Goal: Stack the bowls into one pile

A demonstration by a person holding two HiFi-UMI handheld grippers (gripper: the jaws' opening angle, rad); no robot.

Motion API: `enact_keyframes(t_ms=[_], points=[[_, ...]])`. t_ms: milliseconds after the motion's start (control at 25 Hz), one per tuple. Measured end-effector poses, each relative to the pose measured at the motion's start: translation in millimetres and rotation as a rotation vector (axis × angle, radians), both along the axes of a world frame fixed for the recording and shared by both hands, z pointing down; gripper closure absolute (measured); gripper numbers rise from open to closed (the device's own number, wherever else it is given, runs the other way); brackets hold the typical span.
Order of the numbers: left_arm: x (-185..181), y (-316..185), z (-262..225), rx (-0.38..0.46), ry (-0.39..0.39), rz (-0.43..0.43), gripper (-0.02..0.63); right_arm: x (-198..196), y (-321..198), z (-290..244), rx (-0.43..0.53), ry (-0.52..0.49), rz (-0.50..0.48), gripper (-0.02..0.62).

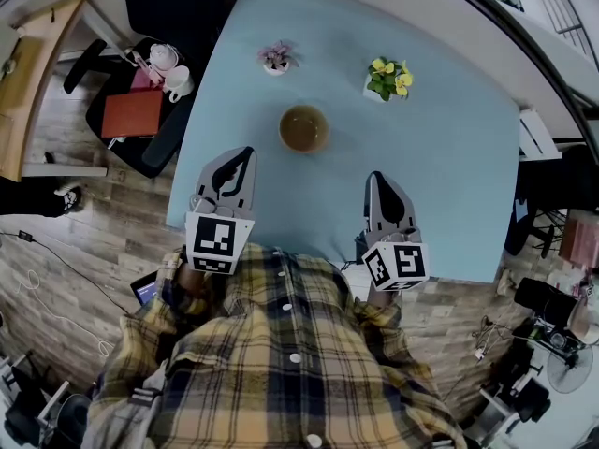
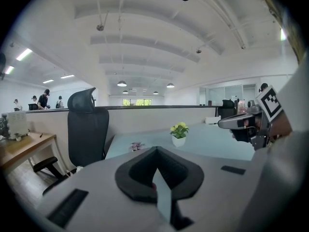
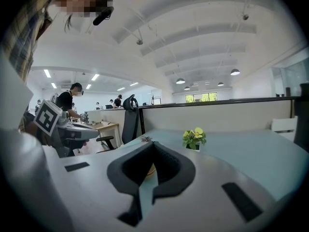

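Observation:
A brown bowl [image 1: 303, 128] sits near the middle of the light blue table [image 1: 449, 176]. I cannot tell whether other bowls are nested inside it. My left gripper [image 1: 245, 153] hovers over the table's near left part, short of the bowl, shut and empty. My right gripper [image 1: 374, 178] hangs near the front edge, right of the bowl, also shut with nothing in it. In the right gripper view a sliver of the bowl [image 3: 150, 170] shows through the hollow behind the shut jaws [image 3: 153, 144]. The left gripper view shows its shut jaws [image 2: 155, 150] but no bowl.
A small pink plant [image 1: 275, 58] and a yellow-flowered pot [image 1: 388, 78] stand behind the bowl. Left of the table, a black office chair [image 1: 150, 138] holds a red notebook [image 1: 131, 112] and mugs [image 1: 173, 75]. A wooden desk [image 1: 28, 73] stands further left.

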State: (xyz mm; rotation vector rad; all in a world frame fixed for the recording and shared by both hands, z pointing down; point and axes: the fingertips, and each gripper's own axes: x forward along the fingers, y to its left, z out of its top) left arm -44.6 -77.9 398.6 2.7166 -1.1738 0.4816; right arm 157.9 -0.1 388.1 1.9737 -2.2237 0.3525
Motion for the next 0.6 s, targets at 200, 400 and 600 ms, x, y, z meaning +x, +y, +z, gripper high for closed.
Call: enact_keyframes(t_ms=[200, 400, 600], points=[[1.3, -1.7, -0.7, 0.002, 0.001, 0.004, 0.615, -1.0, -1.2, -0.4, 0.003, 0.006, 0.001, 0.594], [1.3, -4.0, -0.9, 0.001, 0.003, 0.004, 0.615, -0.8, -2.2, -1.3, 0.005, 0.004, 0.01, 0.594], [2.7, -7.1, -1.2, -0.003, 0.006, 0.008, 0.615, -0.1, -4.0, -0.5, 0.003, 0.003, 0.014, 0.594]])
